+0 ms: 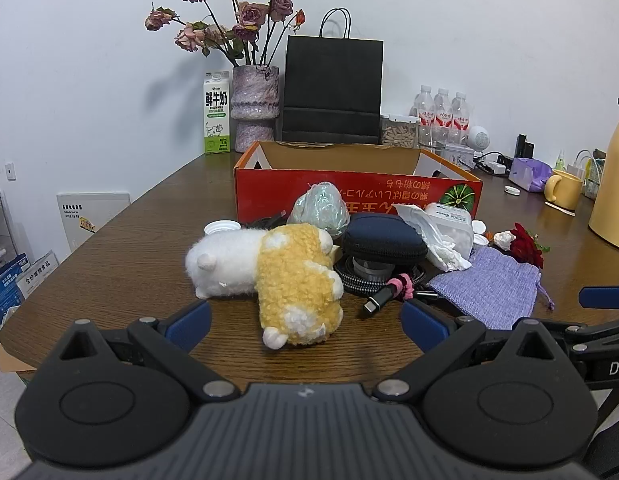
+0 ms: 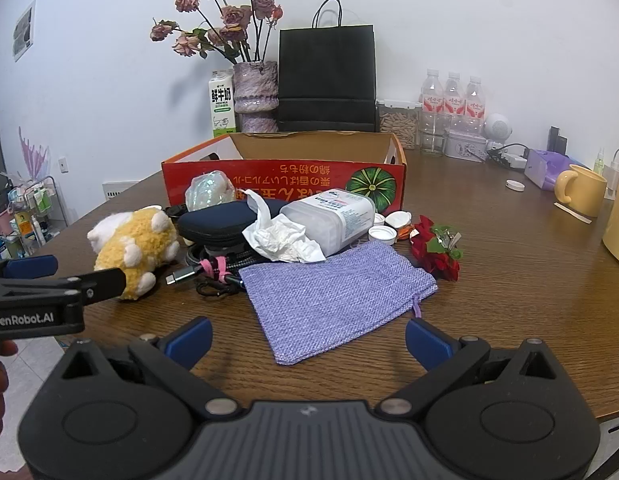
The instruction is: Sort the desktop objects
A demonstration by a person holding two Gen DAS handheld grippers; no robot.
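Note:
A yellow and white plush toy lies on the wooden table just ahead of my left gripper, which is open and empty. It also shows in the right wrist view. My right gripper is open and empty, right in front of a purple woven pouch. Behind lie a dark zip case, a braided cable, crumpled tissue, a clear plastic box, a red flower and white caps. An open red cardboard box stands behind the pile.
At the back stand a vase of dried roses, a milk carton, a black paper bag and water bottles. A yellow mug and a yellow jug are on the right. The table edge runs close on the left.

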